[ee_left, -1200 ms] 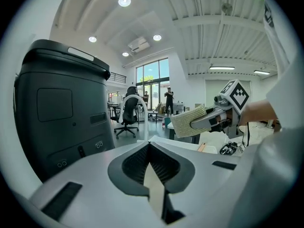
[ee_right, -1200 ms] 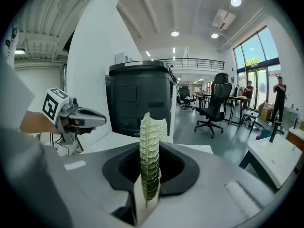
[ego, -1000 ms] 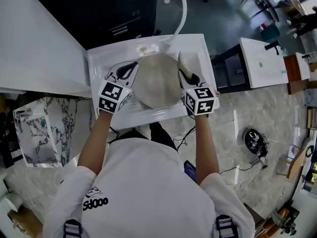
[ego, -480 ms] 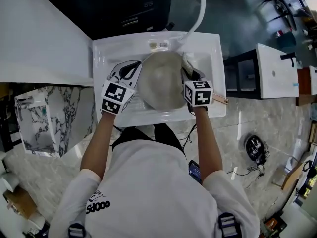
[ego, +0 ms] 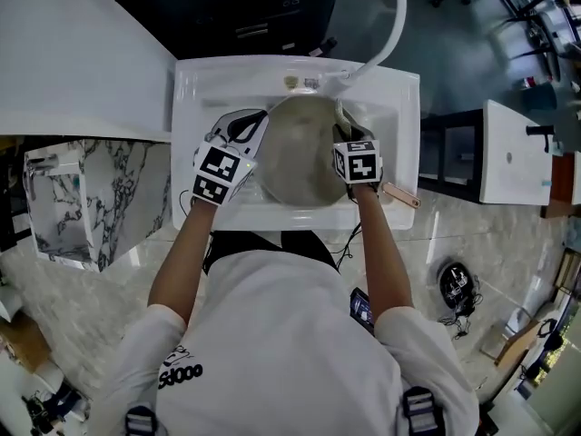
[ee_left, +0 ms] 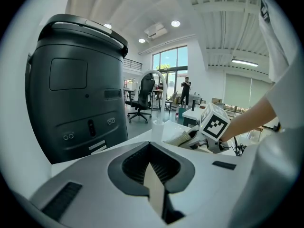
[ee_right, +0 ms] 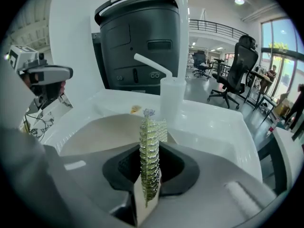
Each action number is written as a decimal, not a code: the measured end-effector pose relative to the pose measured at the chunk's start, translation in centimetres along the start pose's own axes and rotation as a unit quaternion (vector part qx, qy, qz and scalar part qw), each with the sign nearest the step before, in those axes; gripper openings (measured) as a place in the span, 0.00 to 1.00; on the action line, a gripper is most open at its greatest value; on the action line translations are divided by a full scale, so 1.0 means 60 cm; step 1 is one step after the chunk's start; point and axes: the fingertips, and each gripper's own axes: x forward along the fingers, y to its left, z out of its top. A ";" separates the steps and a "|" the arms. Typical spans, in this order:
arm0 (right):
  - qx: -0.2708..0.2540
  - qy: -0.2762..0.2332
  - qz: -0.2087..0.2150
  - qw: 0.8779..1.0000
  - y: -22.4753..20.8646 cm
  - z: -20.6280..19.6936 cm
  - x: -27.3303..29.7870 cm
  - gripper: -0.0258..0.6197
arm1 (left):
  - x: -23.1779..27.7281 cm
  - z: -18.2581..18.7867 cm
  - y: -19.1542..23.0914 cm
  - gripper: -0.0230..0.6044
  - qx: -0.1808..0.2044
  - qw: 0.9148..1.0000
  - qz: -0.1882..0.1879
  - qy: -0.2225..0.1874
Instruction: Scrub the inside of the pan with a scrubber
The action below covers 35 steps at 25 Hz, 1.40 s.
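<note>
— Beige pan (ego: pixel 300 153) in white sink (ego: pixel 399 89), head view; your left gripper (ego: pixel 254 121) at its left rim & right gripper (ego: pixel 348 133) at right rim.
— Left gripper view?
— Jaws pinch pan's edge.
— Right gripper view?
— Clamped on green scrubber (ee_right: pixel 149 160) over pan, w/ faucet (ee_right: pixel 172 99) close ahead; tight room.

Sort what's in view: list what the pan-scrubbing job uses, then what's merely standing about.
In use: round beige-grey pan, gripped at its rim by the left gripper; green mesh scrubber, in the right gripper; white sink holding the pan.
Standing about: curved white tap; big black machine behind the sink; marble-patterned box; black office chair.
</note>
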 end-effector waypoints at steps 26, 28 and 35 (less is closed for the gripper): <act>-0.016 0.026 0.083 0.996 0.068 0.017 0.126 0.15 | -0.022 -0.055 0.031 0.04 -0.057 0.996 0.071 0.020; -0.009 0.022 0.097 0.995 0.075 0.022 0.132 0.15 | -0.025 -0.062 0.037 0.04 -0.063 0.995 0.077 0.023; -0.040 0.013 0.163 0.986 0.146 0.039 0.147 0.15 | -0.038 -0.080 0.049 0.04 -0.078 0.992 0.092 0.031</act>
